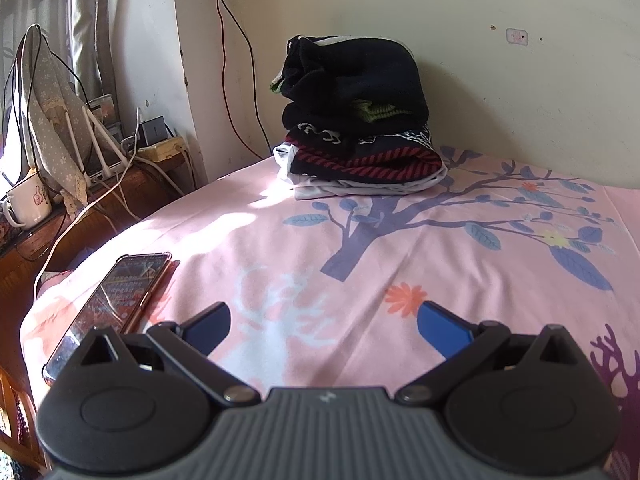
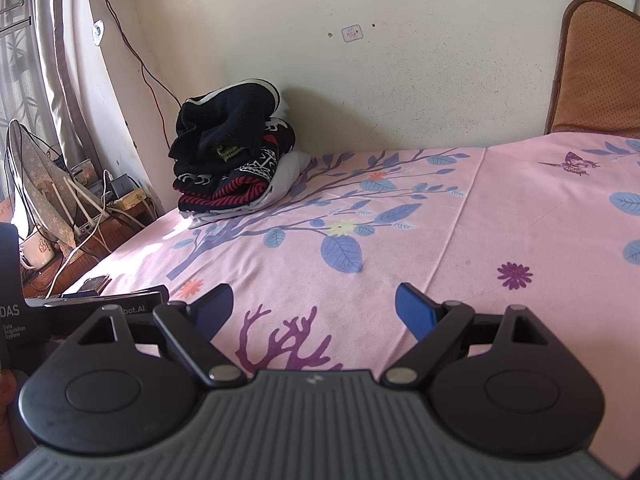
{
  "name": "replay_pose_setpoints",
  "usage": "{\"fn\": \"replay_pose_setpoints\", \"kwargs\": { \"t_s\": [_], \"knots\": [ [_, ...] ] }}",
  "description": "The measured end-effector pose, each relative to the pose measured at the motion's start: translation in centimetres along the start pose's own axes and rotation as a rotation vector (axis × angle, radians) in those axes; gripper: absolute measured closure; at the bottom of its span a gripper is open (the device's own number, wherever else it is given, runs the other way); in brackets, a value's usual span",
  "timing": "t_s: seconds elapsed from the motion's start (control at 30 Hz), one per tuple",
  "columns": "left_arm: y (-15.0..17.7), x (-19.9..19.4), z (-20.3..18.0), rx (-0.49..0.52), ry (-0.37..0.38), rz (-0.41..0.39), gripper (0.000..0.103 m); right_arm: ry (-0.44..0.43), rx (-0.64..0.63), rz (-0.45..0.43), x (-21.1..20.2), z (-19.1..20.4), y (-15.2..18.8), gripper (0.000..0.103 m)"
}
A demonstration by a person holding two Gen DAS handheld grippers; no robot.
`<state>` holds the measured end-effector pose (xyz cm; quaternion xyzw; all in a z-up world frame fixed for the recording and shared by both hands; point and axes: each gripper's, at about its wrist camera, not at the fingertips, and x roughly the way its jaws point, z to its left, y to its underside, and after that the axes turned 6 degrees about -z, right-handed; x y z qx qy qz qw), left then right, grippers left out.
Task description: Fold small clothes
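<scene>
Left gripper (image 1: 323, 322): your blue-padded fingers (image 1: 210, 326) stand wide apart at the bottom of the left wrist frame, nothing between them, only bare sheet.
Right gripper (image 2: 314, 308): same posture in your right wrist frame; fingers (image 2: 414, 310) spread wide, holding nothing, low over the sheet.
Clothes pile (image 1: 358, 120): upper centre of the left wrist frame, against the wall; upper left of centre in the right wrist frame (image 2: 236, 148). Well apart from both your grippers.
Pile make-up: black knit garment (image 1: 360, 76) on top, with a bit of green showing; dark piece with red stripes and white pattern (image 1: 368, 160) beneath; white cloth (image 1: 360, 188) at the bottom, touching the sheet.
Bedsheet (image 1: 300, 248): pink, printed with a blue-leaved tree, flowers and purple coral shapes; sunlit patch at left centre of the left wrist frame.
Phone (image 1: 116, 300): lower left of the left wrist frame, flat on the sheet near the bed's edge, screen lit, just beside your left finger.
Side table (image 1: 80, 216): left edge of the left wrist frame; carries a white mug (image 1: 28, 204), white cables and a router with white antennas (image 1: 100, 148).
Headboard (image 2: 596, 68): orange padded, upper right of the right wrist frame.
Wall (image 2: 360, 40): cream, with a red wire (image 1: 224, 40) running down it at upper left.
</scene>
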<state>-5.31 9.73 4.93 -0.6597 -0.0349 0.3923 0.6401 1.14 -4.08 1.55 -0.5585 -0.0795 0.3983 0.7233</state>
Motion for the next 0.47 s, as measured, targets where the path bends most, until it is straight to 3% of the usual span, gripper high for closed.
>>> {"fn": "replay_pose_setpoints", "kwargs": {
  "t_s": [0.47],
  "knots": [
    [0.04,0.23,-0.21,0.019,0.023,0.011,0.000,0.001,0.001,-0.001,0.03,0.07,0.00,0.013]
  ]
}}
